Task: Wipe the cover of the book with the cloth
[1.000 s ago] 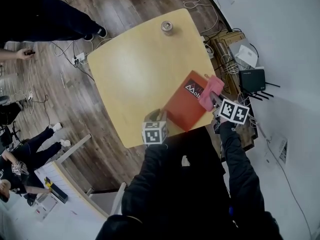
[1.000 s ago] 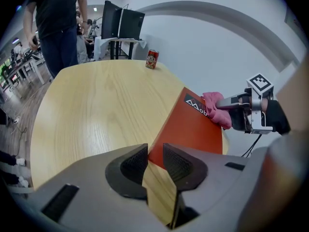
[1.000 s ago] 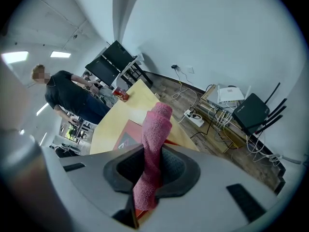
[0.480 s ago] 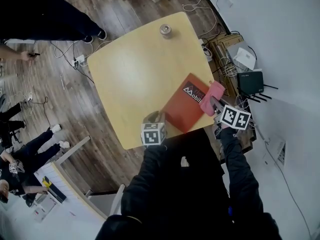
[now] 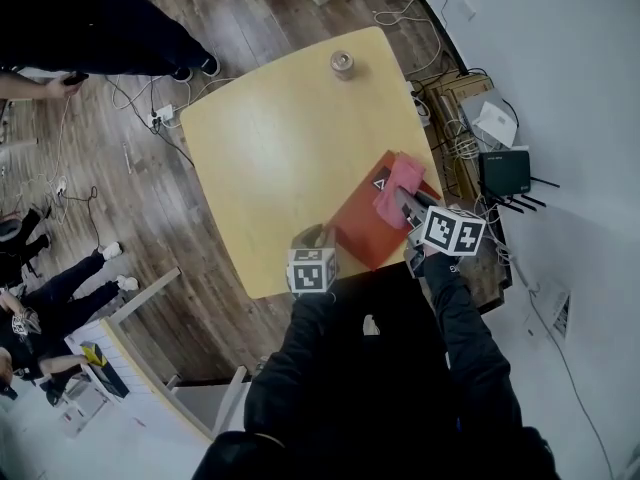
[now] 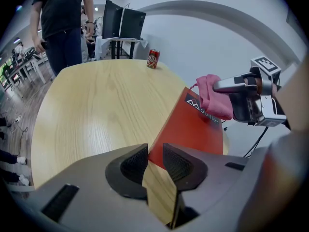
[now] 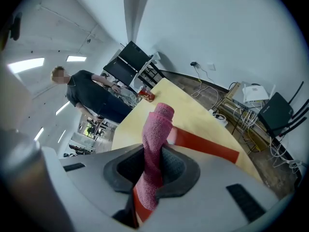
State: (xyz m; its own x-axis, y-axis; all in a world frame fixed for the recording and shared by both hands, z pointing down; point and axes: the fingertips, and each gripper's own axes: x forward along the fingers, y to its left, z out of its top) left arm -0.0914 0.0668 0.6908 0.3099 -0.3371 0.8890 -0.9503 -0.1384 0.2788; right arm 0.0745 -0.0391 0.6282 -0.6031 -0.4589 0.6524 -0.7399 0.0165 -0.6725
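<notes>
A red book (image 5: 362, 226) lies at the near right corner of the wooden table (image 5: 270, 158). My right gripper (image 5: 405, 204) is shut on a pink cloth (image 5: 397, 183), which rests on the book's far part over its white print. In the right gripper view the cloth (image 7: 155, 139) stands rolled between the jaws, with the book (image 7: 207, 146) beneath. My left gripper (image 5: 318, 238) is at the book's near left corner. In the left gripper view its jaws (image 6: 154, 156) pinch that corner of the book (image 6: 193, 127), and the cloth (image 6: 212, 98) shows beyond.
A red can (image 5: 342, 63) stands near the table's far edge. To the right of the table are a black router (image 5: 504, 171), a cabinet and tangled cables (image 5: 462, 138). People stand and sit on the wood floor at the left (image 5: 100, 28).
My right gripper has carried the pink cloth leftward, from the book's right edge onto its cover. The left gripper has stayed at the book's near corner.
</notes>
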